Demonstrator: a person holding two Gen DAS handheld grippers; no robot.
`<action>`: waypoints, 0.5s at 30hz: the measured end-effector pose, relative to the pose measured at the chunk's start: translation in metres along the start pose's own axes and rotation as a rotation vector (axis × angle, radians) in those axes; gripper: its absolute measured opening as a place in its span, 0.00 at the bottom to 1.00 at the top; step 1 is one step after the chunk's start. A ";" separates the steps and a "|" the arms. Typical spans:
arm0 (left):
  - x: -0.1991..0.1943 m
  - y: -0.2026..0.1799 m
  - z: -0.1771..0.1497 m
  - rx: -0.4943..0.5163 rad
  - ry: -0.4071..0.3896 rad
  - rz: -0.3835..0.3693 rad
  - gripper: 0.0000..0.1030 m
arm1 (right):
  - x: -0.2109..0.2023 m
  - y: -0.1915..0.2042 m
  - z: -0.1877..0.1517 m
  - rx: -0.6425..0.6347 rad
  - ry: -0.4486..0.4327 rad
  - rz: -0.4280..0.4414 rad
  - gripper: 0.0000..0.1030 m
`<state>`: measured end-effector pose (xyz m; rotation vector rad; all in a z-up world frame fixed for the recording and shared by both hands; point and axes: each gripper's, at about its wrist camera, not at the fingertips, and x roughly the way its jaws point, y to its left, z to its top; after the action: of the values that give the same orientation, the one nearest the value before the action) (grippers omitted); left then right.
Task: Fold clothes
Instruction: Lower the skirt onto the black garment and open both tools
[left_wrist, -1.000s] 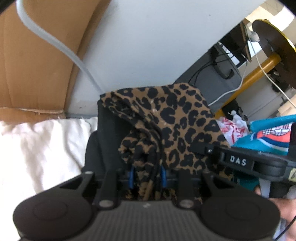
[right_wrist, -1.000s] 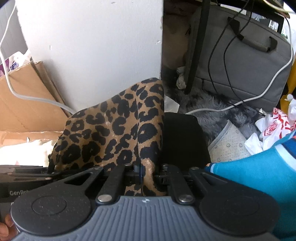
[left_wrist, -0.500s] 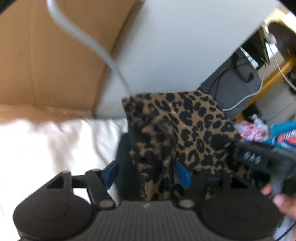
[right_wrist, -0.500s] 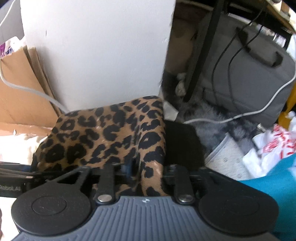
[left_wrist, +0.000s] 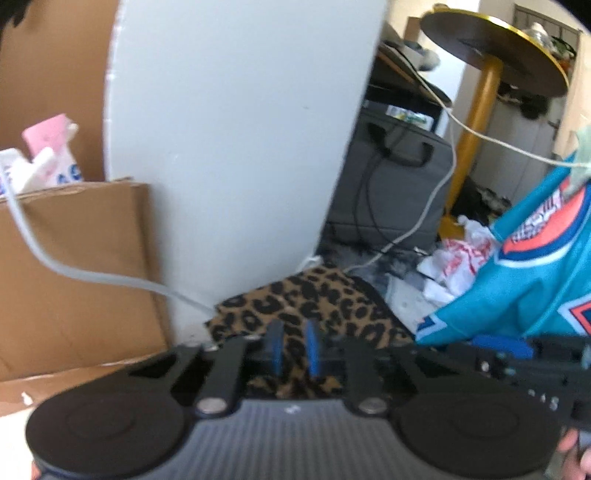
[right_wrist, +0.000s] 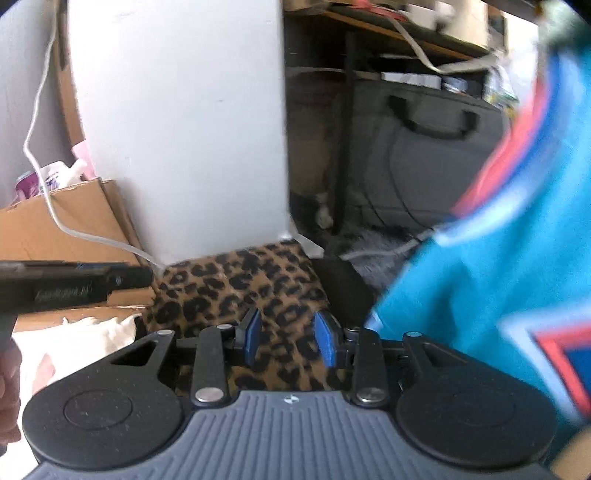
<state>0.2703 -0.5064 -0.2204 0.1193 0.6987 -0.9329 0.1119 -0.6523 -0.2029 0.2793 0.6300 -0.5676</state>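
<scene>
Both grippers, left just narrowed empty, right half-spread, hung above leopard cloth; best re-pinch edges squarely.

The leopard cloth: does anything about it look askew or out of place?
Nothing stands out. The leopard cloth lies folded and fairly flat on a dark garment, with no corner visibly sticking out. Motion blur hides fine wrinkles.

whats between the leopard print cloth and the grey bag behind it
In the left wrist view, a grey shaggy rug with a white cable across it lies between the leopard print cloth and the grey bag.
</scene>
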 end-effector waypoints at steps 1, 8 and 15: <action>0.004 -0.003 -0.002 0.009 0.006 -0.004 0.11 | -0.002 -0.005 -0.006 0.031 -0.001 -0.012 0.38; 0.034 -0.003 -0.026 0.047 0.070 0.073 0.08 | 0.003 -0.013 -0.044 0.090 -0.022 -0.040 0.38; 0.053 0.017 -0.043 0.000 0.112 0.113 0.02 | 0.023 -0.016 -0.067 0.062 0.036 -0.040 0.38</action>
<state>0.2831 -0.5164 -0.2892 0.2104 0.7874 -0.8226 0.0857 -0.6471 -0.2706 0.3364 0.6546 -0.6221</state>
